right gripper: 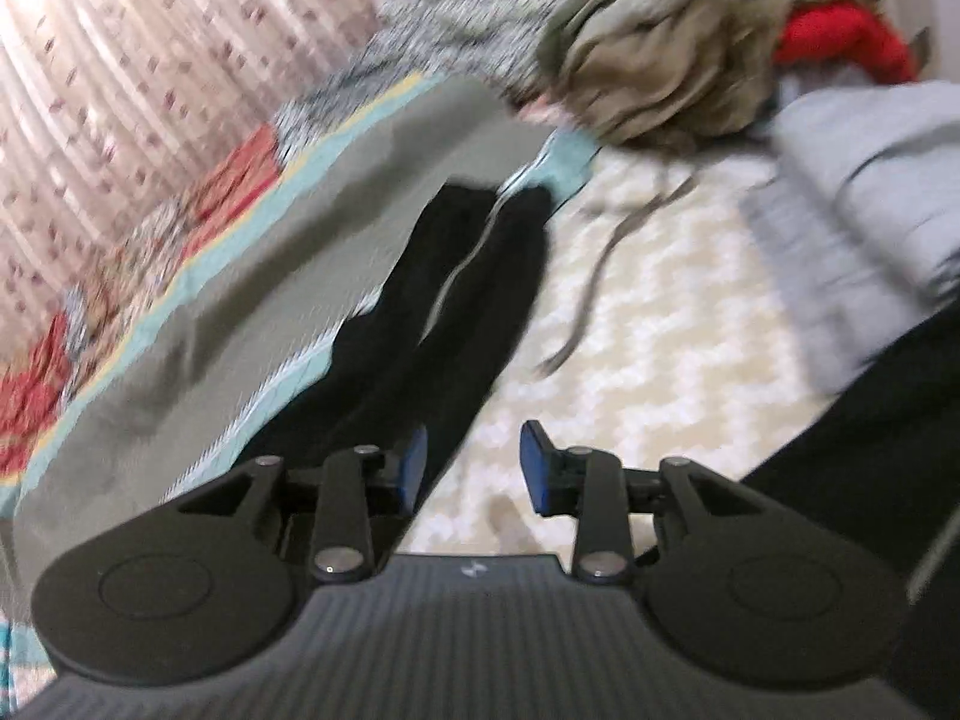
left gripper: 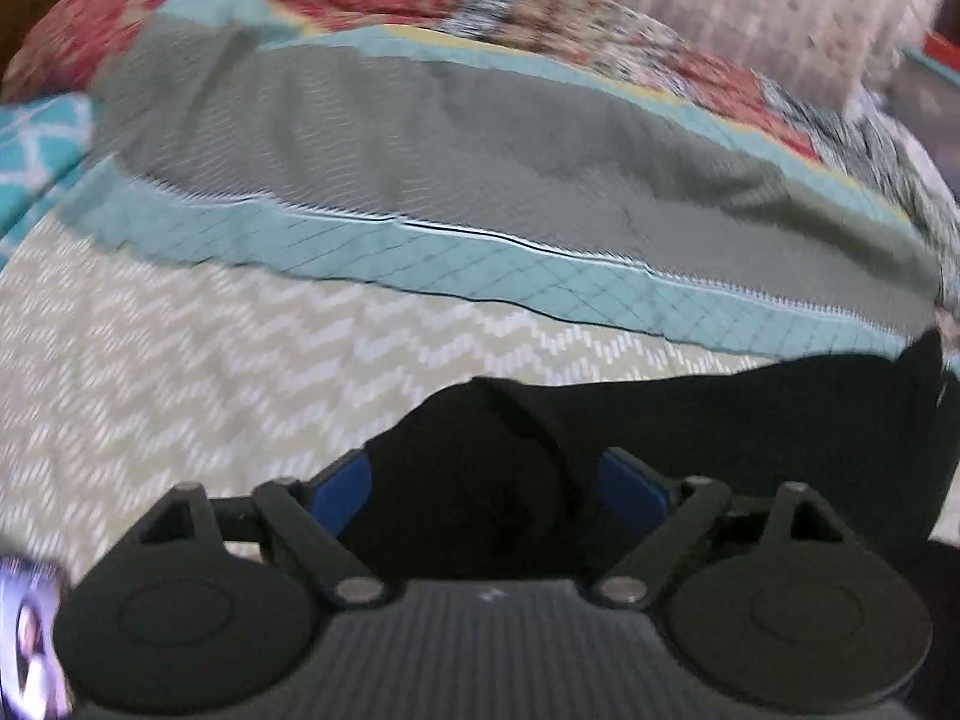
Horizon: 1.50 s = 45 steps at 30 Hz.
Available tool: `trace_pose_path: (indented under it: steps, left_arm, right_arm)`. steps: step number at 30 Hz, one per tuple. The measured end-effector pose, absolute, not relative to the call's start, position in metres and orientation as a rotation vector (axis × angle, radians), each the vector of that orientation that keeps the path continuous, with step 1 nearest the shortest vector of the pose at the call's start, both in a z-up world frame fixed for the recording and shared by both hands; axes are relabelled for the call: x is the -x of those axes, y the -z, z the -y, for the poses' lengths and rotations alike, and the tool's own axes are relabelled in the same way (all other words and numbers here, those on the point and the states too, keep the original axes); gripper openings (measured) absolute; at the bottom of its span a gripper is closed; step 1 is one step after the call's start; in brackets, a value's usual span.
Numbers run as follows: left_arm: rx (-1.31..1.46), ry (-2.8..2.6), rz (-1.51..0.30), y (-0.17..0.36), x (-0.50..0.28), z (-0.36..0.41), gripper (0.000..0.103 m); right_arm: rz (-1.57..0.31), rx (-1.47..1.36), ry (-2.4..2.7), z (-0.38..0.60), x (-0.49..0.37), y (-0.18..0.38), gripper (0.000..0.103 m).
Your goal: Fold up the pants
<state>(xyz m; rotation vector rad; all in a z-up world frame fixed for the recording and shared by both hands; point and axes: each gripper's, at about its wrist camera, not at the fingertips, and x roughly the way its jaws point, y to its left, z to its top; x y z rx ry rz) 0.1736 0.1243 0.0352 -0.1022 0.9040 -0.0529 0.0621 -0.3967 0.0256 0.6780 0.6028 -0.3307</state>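
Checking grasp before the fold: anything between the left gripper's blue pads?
Yes. In the left wrist view, a bunch of the black pants fills the gap of the left gripper, covering part of each pad.

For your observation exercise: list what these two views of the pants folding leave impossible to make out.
- Left wrist: black pants fill the left gripper; bunched cloth hides whether its jaws grip.
- Left wrist: the pants run off the right edge.
- Right wrist: motion blur smears the tan clothes pile.
- Right wrist: the right gripper body hides the pants' near end.

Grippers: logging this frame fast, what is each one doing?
Left gripper: shut on the black pants.
Right gripper: open, holding nothing; the pants lie beside one finger.
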Motion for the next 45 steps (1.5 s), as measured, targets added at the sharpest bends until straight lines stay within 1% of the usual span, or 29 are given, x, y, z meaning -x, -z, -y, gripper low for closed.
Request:
trace_pose_path:
  steps: [1,4,7,11,14,17,18,19,20,21,23,24,25,26,28,29,30,31,32,38,39,40,43,45]
  left_arm:
    - [0.082,0.071,-0.909,-0.03,-0.179,-0.12,0.096]
    - [0.087,0.131,-0.937,-0.016,-0.193,-0.119,0.097]
    - [0.144,0.189,-0.942,-0.011,-0.201,-0.118,0.101]
    - [0.17,0.219,-0.914,-0.008,-0.217,-0.104,0.103]
    - [0.125,0.233,-0.932,0.0,-0.231,-0.087,0.103]
    - [0.009,0.246,-0.974,0.017,-0.242,-0.068,0.101]
    - [-0.021,0.249,-0.989,0.022,-0.244,-0.064,0.099]
    - [-0.049,0.246,-1.001,0.026,-0.244,-0.061,0.093]
    - [-0.073,0.24,-1.004,0.029,-0.243,-0.059,0.081]
    - [-0.106,0.226,-0.998,0.031,-0.241,-0.056,0.073]
    - [-0.138,0.203,-0.967,0.032,-0.235,-0.056,0.048]
    - [-0.127,0.196,-0.948,0.031,-0.232,-0.057,0.04]
    - [-0.114,0.183,-0.933,0.03,-0.23,-0.06,0.027]
    - [-0.102,0.162,-0.921,0.03,-0.228,-0.063,0.019]
    - [-0.049,0.135,-0.895,0.031,-0.225,-0.072,0.014]
    - [-0.026,0.129,-0.878,0.031,-0.223,-0.076,0.012]
    - [-0.016,0.123,-0.869,0.03,-0.221,-0.076,0.012]
    - [-0.014,0.119,-0.86,0.029,-0.22,-0.077,0.011]
    - [-0.021,0.113,-0.852,0.027,-0.219,-0.075,0.01]
    - [-0.041,0.097,-0.755,-0.01,-0.19,-0.068,0.009]
    - [-0.031,0.102,-0.734,-0.02,-0.181,-0.069,0.009]
    - [-0.021,0.108,-0.718,-0.028,-0.172,-0.069,0.007]
    - [-0.025,0.086,-0.664,-0.05,-0.142,-0.074,0.007]
    - [0.02,0.099,-0.655,-0.061,-0.12,-0.085,0.007]
  right_arm:
    - [-0.616,-0.668,0.323,0.394,-0.067,-0.025,0.037]
    - [-0.633,-0.646,0.32,0.392,-0.081,-0.024,0.037]
    - [-0.631,-0.607,0.334,0.398,-0.101,-0.03,0.037]
    - [-0.634,-0.551,0.36,0.411,-0.15,-0.04,0.038]
    - [-0.657,-0.558,0.381,0.428,-0.195,-0.047,0.038]
    - [-0.674,-0.57,0.403,0.442,-0.236,-0.051,0.053]
    - [-0.676,-0.565,0.422,0.445,-0.247,-0.05,0.054]
    - [-0.682,-0.553,0.444,0.448,-0.26,-0.049,0.054]
    - [-0.693,-0.545,0.466,0.45,-0.27,-0.047,0.054]
    - [-0.712,-0.543,0.489,0.453,-0.282,-0.043,0.055]
    - [-0.735,-0.549,0.526,0.458,-0.298,-0.034,0.055]
    - [-0.733,-0.551,0.539,0.46,-0.306,-0.032,0.055]
    - [-0.731,-0.552,0.546,0.461,-0.312,-0.03,0.055]
    - [-0.732,-0.549,0.553,0.462,-0.318,-0.028,0.055]
    - [-0.76,-0.513,0.575,0.462,-0.329,-0.022,0.055]
    - [-0.785,-0.487,0.582,0.461,-0.333,-0.019,0.053]
    - [-0.815,-0.465,0.584,0.462,-0.337,-0.015,0.036]
    - [-0.835,-0.448,0.585,0.463,-0.336,-0.012,0.023]
    - [-0.83,-0.441,0.585,0.465,-0.333,-0.012,0.012]
    - [-0.628,-0.491,0.549,0.474,-0.268,-0.054,0.01]
    - [-0.588,-0.506,0.536,0.477,-0.249,-0.064,0.01]
    - [-0.555,-0.52,0.525,0.48,-0.23,-0.072,0.01]
    - [-0.465,-0.578,0.501,0.49,-0.171,-0.092,0.01]
    - [-0.399,-0.614,0.486,0.494,-0.126,-0.101,0.01]
